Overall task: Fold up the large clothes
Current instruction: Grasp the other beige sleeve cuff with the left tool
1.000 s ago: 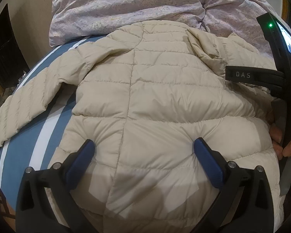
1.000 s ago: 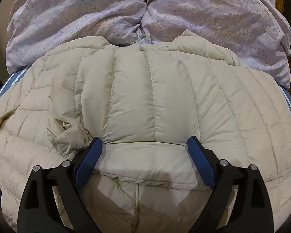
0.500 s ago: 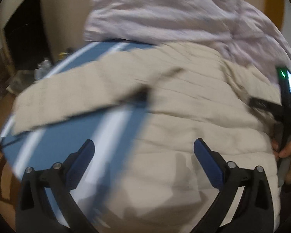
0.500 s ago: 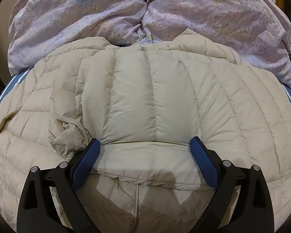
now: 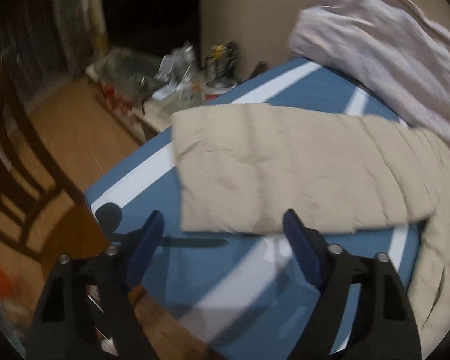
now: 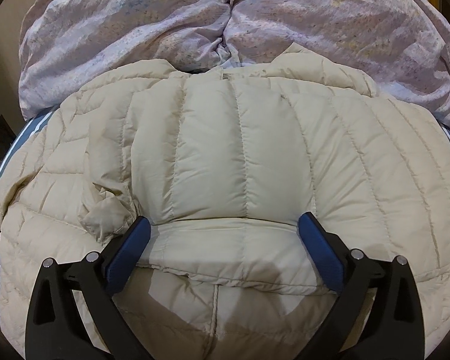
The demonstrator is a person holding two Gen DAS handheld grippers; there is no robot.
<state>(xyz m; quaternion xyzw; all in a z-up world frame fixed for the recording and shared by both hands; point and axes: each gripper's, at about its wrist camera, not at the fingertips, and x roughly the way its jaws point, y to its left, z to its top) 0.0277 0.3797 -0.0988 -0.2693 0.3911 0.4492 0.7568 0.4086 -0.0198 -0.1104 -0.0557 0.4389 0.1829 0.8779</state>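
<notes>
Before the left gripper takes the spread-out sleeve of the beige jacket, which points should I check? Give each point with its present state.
1. Sleeve lies flat on the blue striped cover, not bunched: ok.
2. Left gripper empty: ok; its fingers are closing, with only the sleeve's near edge between them, not pinched.
3. Left gripper lined up on the sleeve: cannot tell, the view is blurred.
4. Right gripper open over the jacket: ok, it grips nothing.
5. Other sleeve already folded onto the jacket body: ok.
6. Lilac duvet off the jacket: not ok at the collar, where it touches.

Beige wall [image 5: 249, 15], dark doorway [image 5: 150, 9], wooden floor [image 5: 75, 126], dark chair [image 5: 18, 150], cluttered low shelf [image 5: 165, 90]
</notes>
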